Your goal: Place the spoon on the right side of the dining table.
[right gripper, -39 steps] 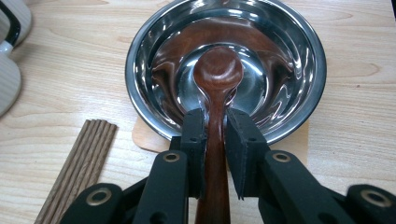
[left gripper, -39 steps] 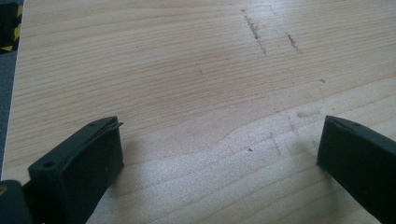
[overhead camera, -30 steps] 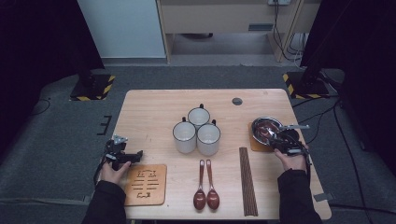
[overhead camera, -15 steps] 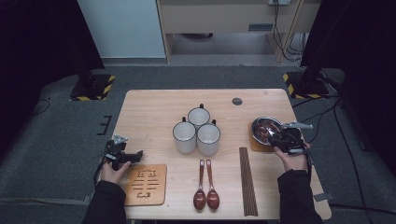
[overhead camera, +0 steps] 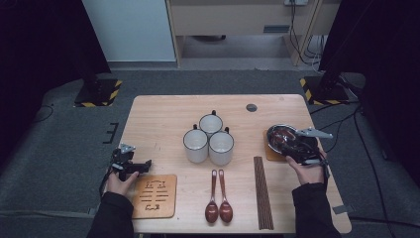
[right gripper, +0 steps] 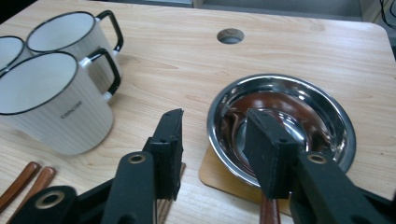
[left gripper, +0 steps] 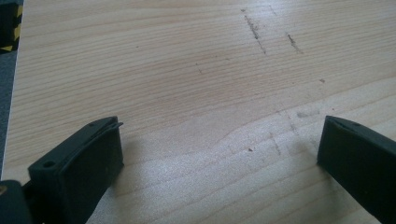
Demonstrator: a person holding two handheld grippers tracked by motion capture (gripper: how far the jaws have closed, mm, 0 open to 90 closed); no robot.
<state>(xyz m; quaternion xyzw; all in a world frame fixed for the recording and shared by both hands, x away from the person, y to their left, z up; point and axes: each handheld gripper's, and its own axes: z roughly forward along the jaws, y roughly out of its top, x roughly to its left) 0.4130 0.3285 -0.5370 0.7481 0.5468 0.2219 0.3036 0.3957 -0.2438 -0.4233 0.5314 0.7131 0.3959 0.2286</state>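
Observation:
A shiny steel bowl [overhead camera: 278,134] [right gripper: 299,107] rests on a thin wooden coaster [overhead camera: 269,151] [right gripper: 219,175] at the table's right side. My right gripper [overhead camera: 293,147] [right gripper: 215,116] hovers over the bowl's near rim. Its jaws have just been opening and now stand partly apart. One jaw is outside the rim and the other over the bowl's inside, and neither pad presses on it. At the table's left edge my left gripper [overhead camera: 146,165] [left gripper: 219,140] stays wide open over bare wood with nothing between its jaws.
Three white mugs [overhead camera: 210,136] [right gripper: 51,102] are clustered mid-table. Two brown spoons [overhead camera: 218,196] and a bundle of dark chopsticks [overhead camera: 262,191] lie near the front edge. A cut-out wooden trivet [overhead camera: 154,195] sits front left. A cable hole [overhead camera: 251,107] is at the back.
The right gripper's jaws have spread apart, and the hand has lifted slightly above the bowl's rim. The left hand has kept still.

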